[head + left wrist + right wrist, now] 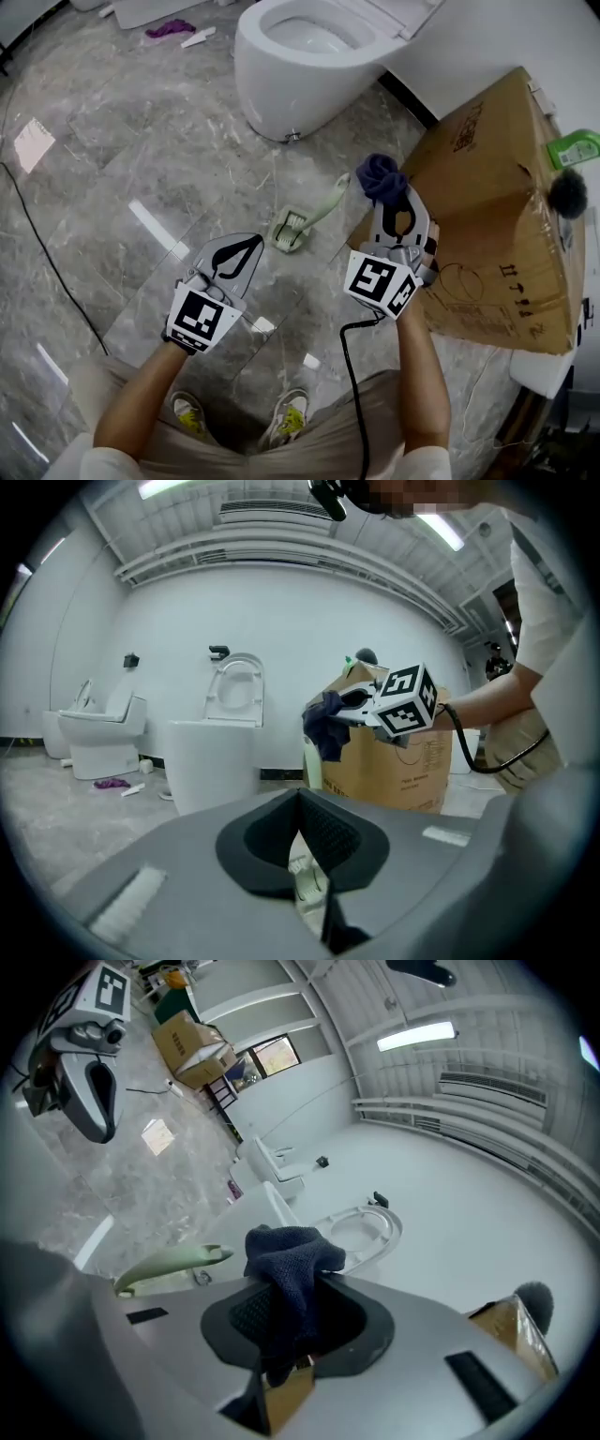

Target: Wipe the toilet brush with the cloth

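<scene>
Down at the near edge, the person's shoes [289, 413] stand on the grey marble floor [112, 169], and a black cable [353, 394] trails back from the right-hand tool. Just ahead on the left, the left gripper [249, 243] hangs low over the tiles with its jaws pressed together on nothing. Over on the right, the right gripper [392, 204] sits a touch farther out, jaws clamped on the dark blue cloth [380, 176], which bunches up in a lump beyond the tips. Between the two and slightly beyond them lies the toilet brush [305, 220], pale green, flat on the floor, its head nearer and its handle angling far and right towards the cardboard box [487, 225]. Neither tool touches it. That box fills the right side, with the cloth held just in front of its near-left corner. Farther back stands the white toilet [281, 84], seat up, and well beyond it to the left a purple scrap [169, 29] lies on the tiles.
</scene>
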`<state>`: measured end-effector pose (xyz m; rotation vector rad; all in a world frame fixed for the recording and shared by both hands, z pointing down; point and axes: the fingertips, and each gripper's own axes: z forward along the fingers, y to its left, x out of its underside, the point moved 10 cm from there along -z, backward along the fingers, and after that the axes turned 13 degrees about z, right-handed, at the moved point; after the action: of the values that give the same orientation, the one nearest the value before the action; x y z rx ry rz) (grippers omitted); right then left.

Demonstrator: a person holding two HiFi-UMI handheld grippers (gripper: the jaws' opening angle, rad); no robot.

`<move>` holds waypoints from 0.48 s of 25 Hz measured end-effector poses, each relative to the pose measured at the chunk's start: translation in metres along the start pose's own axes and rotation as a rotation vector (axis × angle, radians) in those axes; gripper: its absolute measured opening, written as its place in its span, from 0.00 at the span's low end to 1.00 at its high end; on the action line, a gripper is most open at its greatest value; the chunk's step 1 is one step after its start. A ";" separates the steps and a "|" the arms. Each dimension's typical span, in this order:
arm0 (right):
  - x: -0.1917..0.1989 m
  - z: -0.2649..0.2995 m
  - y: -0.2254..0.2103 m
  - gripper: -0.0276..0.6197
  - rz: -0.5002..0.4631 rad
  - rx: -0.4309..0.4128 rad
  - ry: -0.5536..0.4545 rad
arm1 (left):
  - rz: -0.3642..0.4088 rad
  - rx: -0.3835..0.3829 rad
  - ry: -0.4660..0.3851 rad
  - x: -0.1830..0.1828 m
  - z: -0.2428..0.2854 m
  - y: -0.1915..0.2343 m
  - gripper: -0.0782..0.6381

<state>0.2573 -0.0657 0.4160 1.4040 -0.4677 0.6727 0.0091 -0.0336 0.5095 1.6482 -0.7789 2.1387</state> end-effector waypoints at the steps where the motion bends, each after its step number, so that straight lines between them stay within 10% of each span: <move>1: -0.003 -0.001 -0.001 0.17 0.006 0.026 -0.010 | -0.003 0.007 -0.002 0.001 -0.002 0.000 0.11; 12: -0.020 0.002 0.043 0.17 -0.178 0.026 -0.067 | -0.034 -0.015 -0.020 0.002 -0.009 0.007 0.11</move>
<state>0.2139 -0.0691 0.4345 1.4767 -0.3827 0.4901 -0.0018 -0.0338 0.5084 1.6652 -0.7657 2.0917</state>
